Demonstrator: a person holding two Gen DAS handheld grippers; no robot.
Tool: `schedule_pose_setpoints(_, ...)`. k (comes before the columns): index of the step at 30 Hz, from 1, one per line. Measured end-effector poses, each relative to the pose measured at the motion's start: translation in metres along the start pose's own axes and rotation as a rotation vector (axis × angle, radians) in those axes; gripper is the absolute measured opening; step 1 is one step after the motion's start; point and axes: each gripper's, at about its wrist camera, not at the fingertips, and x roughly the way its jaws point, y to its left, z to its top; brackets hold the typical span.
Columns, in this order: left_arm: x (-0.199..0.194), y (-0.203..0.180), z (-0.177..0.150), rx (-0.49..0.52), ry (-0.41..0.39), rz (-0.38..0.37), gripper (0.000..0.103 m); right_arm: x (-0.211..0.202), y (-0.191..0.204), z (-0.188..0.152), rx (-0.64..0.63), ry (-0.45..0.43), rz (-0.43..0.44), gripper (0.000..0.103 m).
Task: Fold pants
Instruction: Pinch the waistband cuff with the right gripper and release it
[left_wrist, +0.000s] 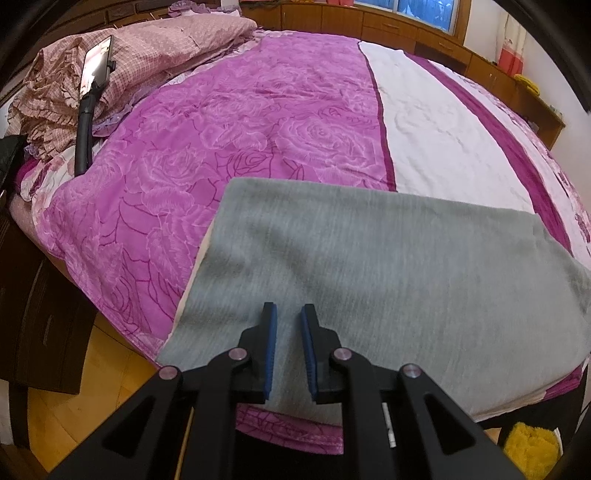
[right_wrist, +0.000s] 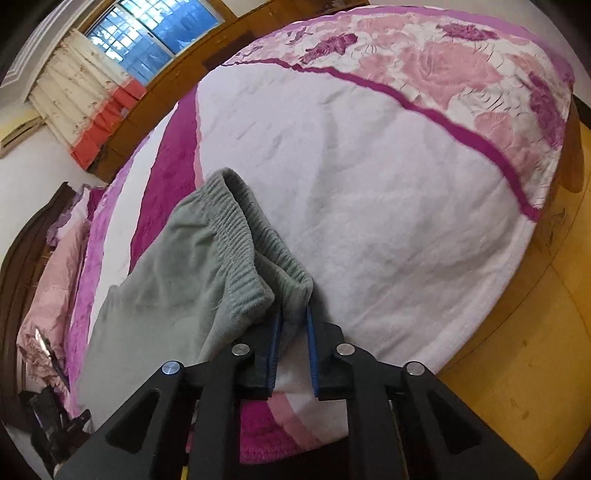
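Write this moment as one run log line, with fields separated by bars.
step: fold pants | left gripper: open above grey pants | right gripper: shut on waistband | surface: bed cover

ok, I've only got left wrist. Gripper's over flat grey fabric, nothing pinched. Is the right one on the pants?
Observer: Yes. The right gripper is closed on the ribbed waistband of the grey pants.
Operator: Waistband flat on the bed?
Observer: No, it is bunched and lifted off the white part of the bedspread.
Operator: Which way is right pointing?
Observer: Toward the foot end, where the pink rose border meets the yellow floor. Your left gripper faces the pillows.
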Motion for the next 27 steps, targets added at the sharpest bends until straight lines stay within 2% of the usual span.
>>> schedule_pose_setpoints(3,0.001,-0.001,0.001,0.002,-0.001,0.006,0.014,-0.022,0.001,-0.001,0.023,-0.035,-0.066,0.009)
schedule_pose_setpoints(6,0.002,-0.003,0.001,0.008,-0.002,0.018,0.014,-0.038,0.007,0.005,0.047,-0.054,-0.014,0.009)
schedule_pose_setpoints(8,0.002,-0.003,0.001,0.005,-0.002,0.018,0.014,-0.042,0.024,0.010,0.007,-0.073,0.023,0.009)
schedule_pose_setpoints(11,0.002,-0.003,0.000,0.004,-0.003,0.018,0.014,-0.030,0.051,0.011,-0.081,-0.066,0.030,0.009)
schedule_pose_setpoints(14,0.002,-0.003,0.001,0.004,-0.004,0.016,0.014,0.000,0.066,0.002,-0.140,-0.012,-0.019,0.009)
schedule_pose_setpoints(16,0.001,-0.002,0.001,0.006,-0.004,0.011,0.014,0.022,0.054,-0.004,-0.137,0.018,-0.088,0.009)
schedule_pose_setpoints(18,-0.005,-0.003,0.000,0.018,-0.009,0.016,0.015,0.027,0.035,-0.005,-0.079,0.022,-0.002,0.007)
schedule_pose_setpoints(20,-0.013,-0.005,-0.001,0.036,-0.022,0.014,0.015,0.021,0.027,-0.003,-0.059,0.036,0.035,0.007)
schedule_pose_setpoints(22,-0.020,-0.007,-0.003,0.045,-0.029,0.002,0.015,0.012,0.027,-0.003,-0.065,0.032,0.042,0.008)
schedule_pose_setpoints(24,-0.025,-0.007,-0.004,0.040,-0.028,-0.006,0.023,-0.003,0.029,-0.006,-0.084,0.001,0.035,0.010)
schedule_pose_setpoints(26,-0.026,-0.007,-0.003,0.040,-0.023,-0.010,0.027,-0.011,0.031,-0.010,-0.101,-0.012,0.035,0.027)
schedule_pose_setpoints(27,-0.026,-0.007,-0.003,0.041,-0.021,-0.005,0.027,-0.014,0.033,-0.013,-0.107,-0.021,0.025,0.042)
